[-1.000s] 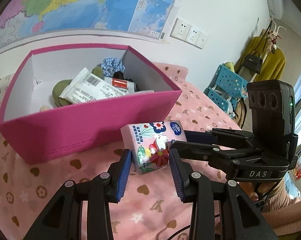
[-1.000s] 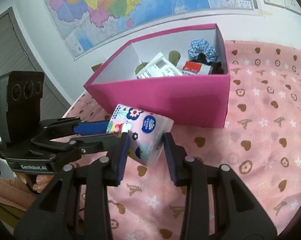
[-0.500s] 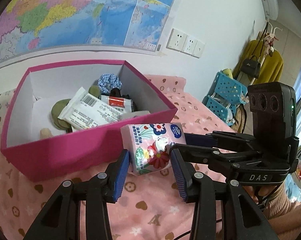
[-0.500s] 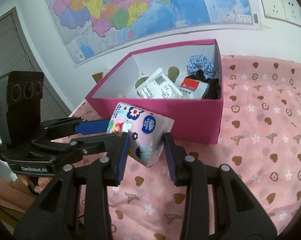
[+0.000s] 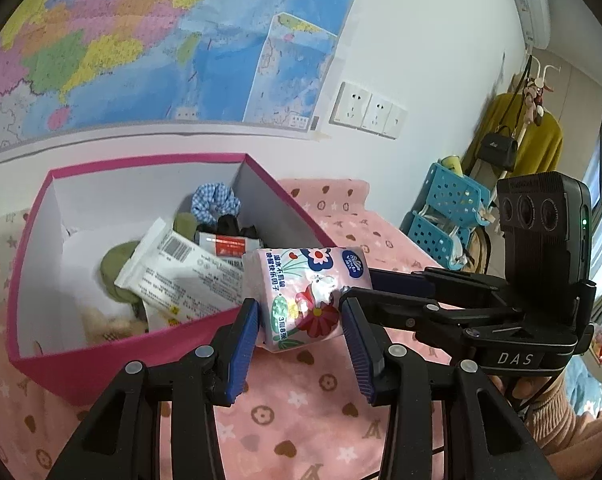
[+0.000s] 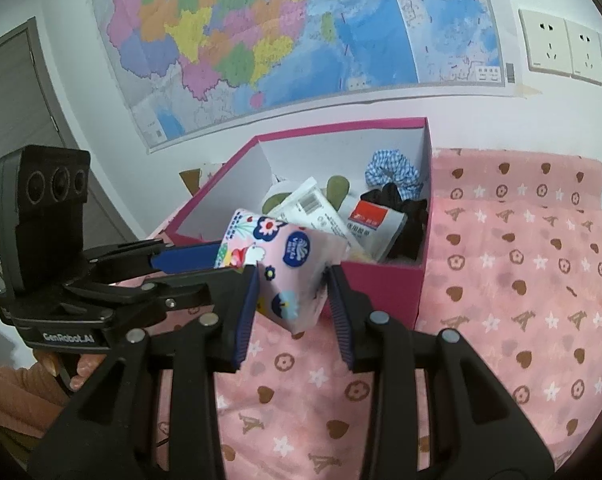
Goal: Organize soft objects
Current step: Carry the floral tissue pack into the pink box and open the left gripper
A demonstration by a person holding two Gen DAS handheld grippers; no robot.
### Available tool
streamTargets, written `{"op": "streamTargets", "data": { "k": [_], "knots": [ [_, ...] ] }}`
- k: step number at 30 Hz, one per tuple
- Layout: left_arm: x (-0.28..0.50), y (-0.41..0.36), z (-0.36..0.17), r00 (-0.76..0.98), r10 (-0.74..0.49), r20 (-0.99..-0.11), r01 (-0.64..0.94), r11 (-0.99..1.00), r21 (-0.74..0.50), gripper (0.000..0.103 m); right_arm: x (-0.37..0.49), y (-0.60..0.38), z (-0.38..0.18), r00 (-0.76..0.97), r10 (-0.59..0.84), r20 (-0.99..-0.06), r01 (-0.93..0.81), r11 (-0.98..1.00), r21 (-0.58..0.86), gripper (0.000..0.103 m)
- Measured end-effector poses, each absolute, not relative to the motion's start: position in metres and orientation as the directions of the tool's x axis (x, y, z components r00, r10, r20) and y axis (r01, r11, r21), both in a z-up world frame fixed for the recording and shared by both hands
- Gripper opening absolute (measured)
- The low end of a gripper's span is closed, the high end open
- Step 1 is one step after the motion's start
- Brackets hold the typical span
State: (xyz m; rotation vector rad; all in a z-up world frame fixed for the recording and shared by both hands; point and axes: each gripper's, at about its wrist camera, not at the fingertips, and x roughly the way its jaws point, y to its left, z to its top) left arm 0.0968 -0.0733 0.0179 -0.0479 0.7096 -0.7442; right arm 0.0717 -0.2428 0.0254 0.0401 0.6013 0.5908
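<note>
Both grippers are pinching the same tissue pack (image 5: 307, 294), one from each side. Left gripper (image 5: 299, 338): blue pads pressed on the pack's lower end. Right gripper (image 6: 293, 302): pads squeezing the opposite end, wrapper visibly dented between them.

Pack location: held in the air, just over the near wall of the pink box (image 5: 113, 364), above the patterned pink cloth (image 6: 521, 288). Not inside yet.

Box contents: a white wipes packet (image 5: 181, 276), a small red-and-white packet (image 6: 375, 226), a blue checked scrunchie (image 6: 393, 172), something black (image 6: 411, 228), green soft items (image 5: 119, 270). Fairly full on the right side; the left part of the floor looks free.

Handling, my read: light, squashy, slick plastic film. It gives under the pads, so a corner pinch could slide off. Better to clamp across the flat middle faces. Not fragile, a short drop is fine.

Next, likely: clear the rim, let go over the open floor area. With two grips on one pack, uneven release could twist it.
</note>
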Motion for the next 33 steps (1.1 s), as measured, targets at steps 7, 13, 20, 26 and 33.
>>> {"op": "streamTargets", "data": {
  "k": [7,13,20,26,33],
  "knots": [
    [0.103,-0.076,0.022,0.530,-0.634,-0.563,0.609,0.747,-0.268,0.042,0.078,-0.244,0.030,0.675,0.534,-0.509,-0.513,0.836,0.197,0.038],
    [0.109,-0.080,0.025,0.534,-0.632,-0.562,0.612,0.747,-0.259,0.042,0.085,-0.247,0.033,0.679,0.536,-0.502,-0.513,0.835,0.199,0.039],
    [0.115,-0.083,0.026,0.533,-0.631,-0.564,0.607,0.749,-0.264,0.042,0.097,-0.252,0.034,0.676,0.542,-0.500,-0.510,0.833,0.213,0.039],
    [0.124,-0.085,0.026,0.531,-0.633,-0.563,0.600,0.750,-0.277,0.042,0.105,-0.253,0.035,0.678,0.538,-0.500,-0.503,0.836,0.217,0.039],
    [0.129,-0.085,0.024,0.534,-0.629,-0.565,0.591,0.755,-0.282,0.042,0.114,-0.254,0.034,0.668,0.550,-0.501,-0.503,0.830,0.241,0.039]
  ]
}}
